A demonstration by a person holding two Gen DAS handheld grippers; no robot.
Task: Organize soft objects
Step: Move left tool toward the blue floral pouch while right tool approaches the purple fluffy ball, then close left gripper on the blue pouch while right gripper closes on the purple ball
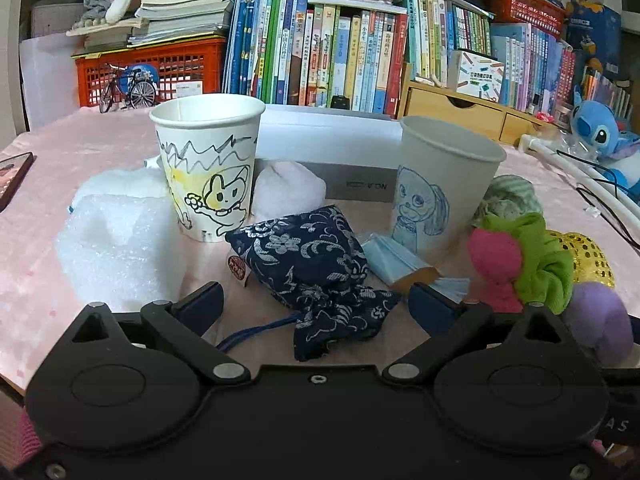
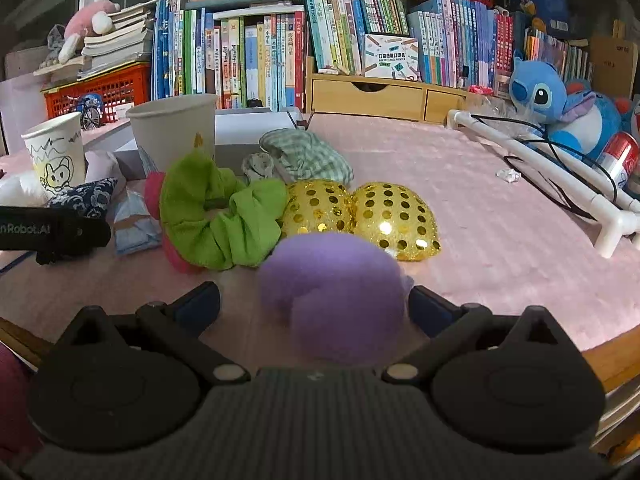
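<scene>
A navy floral cloth pouch (image 1: 316, 264) lies on the pink tablecloth between the open fingers of my left gripper (image 1: 316, 306), untouched. Behind it stand two drawn-on paper cups, the left one (image 1: 208, 168) and the right one (image 1: 440, 184). A purple soft ball (image 2: 336, 292) sits between the open fingers of my right gripper (image 2: 314, 306). Beyond it lie a green scrunchie (image 2: 220, 220), a pink one (image 1: 496, 268), two gold sequin pads (image 2: 360, 216), a green checked cloth (image 2: 308, 156) and blue face masks (image 1: 400, 260).
Bubble wrap (image 1: 116, 240) and a white fluffy piece (image 1: 288, 190) lie near the left cup. A white box (image 1: 328, 148) stands behind the cups. Books, a red crate (image 1: 148, 72), wooden drawers (image 2: 384, 96), a Stitch plush (image 2: 560, 108) and a white pipe frame (image 2: 560, 172) line the back and right.
</scene>
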